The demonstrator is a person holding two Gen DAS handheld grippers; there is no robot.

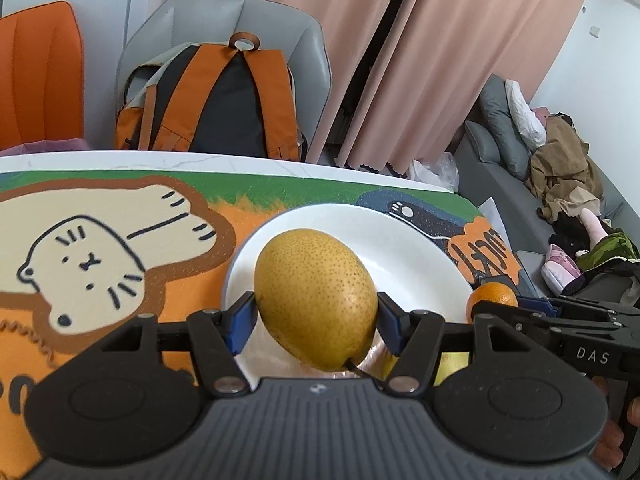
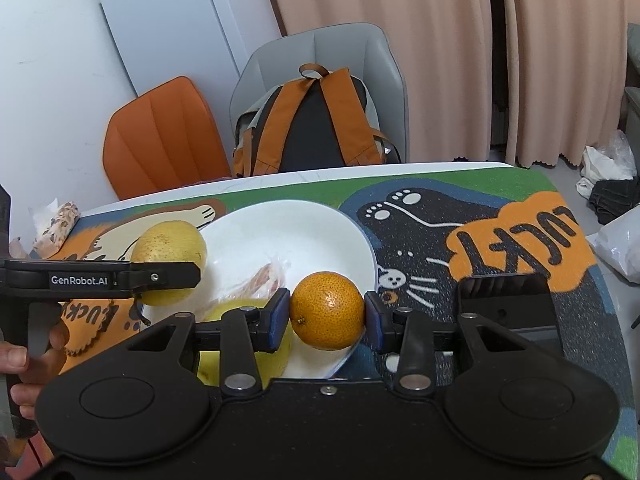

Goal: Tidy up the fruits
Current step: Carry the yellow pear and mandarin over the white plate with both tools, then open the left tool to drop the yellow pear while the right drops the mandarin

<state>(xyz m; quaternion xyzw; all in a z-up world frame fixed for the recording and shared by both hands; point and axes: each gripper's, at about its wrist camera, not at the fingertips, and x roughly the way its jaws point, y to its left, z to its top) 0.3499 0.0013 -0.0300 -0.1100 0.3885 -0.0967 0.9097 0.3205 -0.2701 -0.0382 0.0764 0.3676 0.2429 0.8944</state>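
My left gripper (image 1: 316, 316) is shut on a yellow-brown pear (image 1: 316, 300) and holds it over the near left part of a white plate (image 1: 404, 240). The pear (image 2: 168, 260) also shows in the right wrist view. My right gripper (image 2: 326, 312) is shut on an orange (image 2: 326, 312) above the plate's (image 2: 288, 232) near right rim. The orange (image 1: 492, 298) shows at the plate's right edge in the left wrist view. A yellow fruit (image 2: 244, 348) lies on the plate under my right gripper's left finger, beside a clear wrapper (image 2: 260, 280).
The plate sits on a cartoon-print mat (image 2: 500, 248) over a white table (image 1: 240, 162). A grey chair with an orange backpack (image 1: 216, 104) and an orange chair (image 2: 160, 140) stand behind the table. A snack packet (image 2: 56, 228) lies at the far left.
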